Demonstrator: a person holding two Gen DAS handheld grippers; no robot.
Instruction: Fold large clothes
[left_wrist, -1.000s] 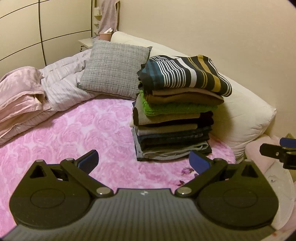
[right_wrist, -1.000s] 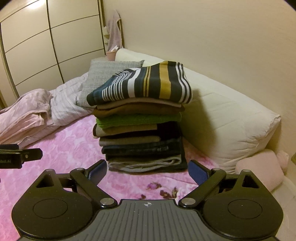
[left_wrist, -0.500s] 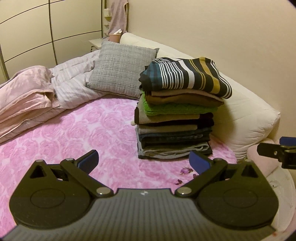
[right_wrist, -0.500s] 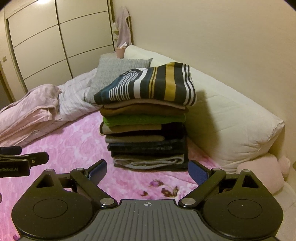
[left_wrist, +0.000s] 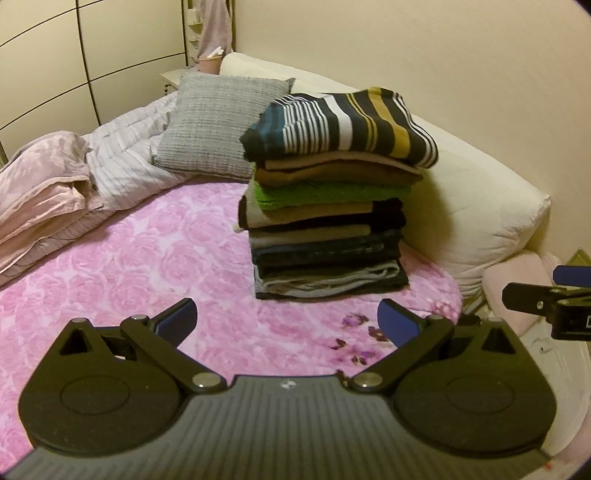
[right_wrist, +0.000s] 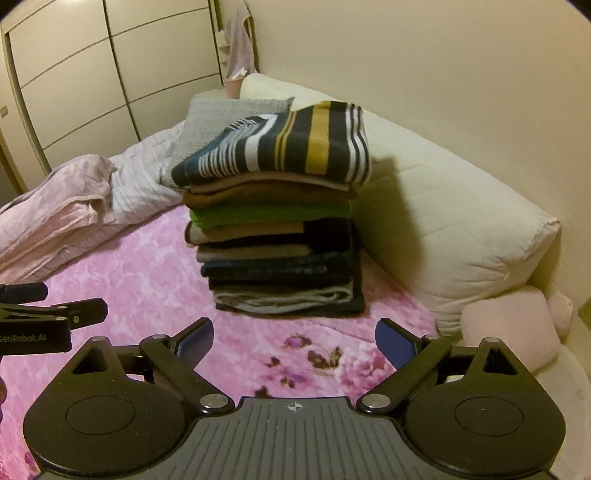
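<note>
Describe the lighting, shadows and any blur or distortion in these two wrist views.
Left wrist: warm yellowish light, wardrobe lines bowed by the fisheye, dark vignetted corners. Right wrist: same warm cast, the stack of folded clothes throws a shadow onto the white pillow; floral bedspread slightly smeared.

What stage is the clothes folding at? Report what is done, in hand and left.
Done: a tall stack of folded clothes stands on the pink rose-patterned bedspread, topped by a folded navy, white and mustard striped sweater. In hand: nothing; the left gripper and right gripper are both open and empty. Left: no unfolded garment is visible, so folding looks finished or the next piece lies out of view.
</note>
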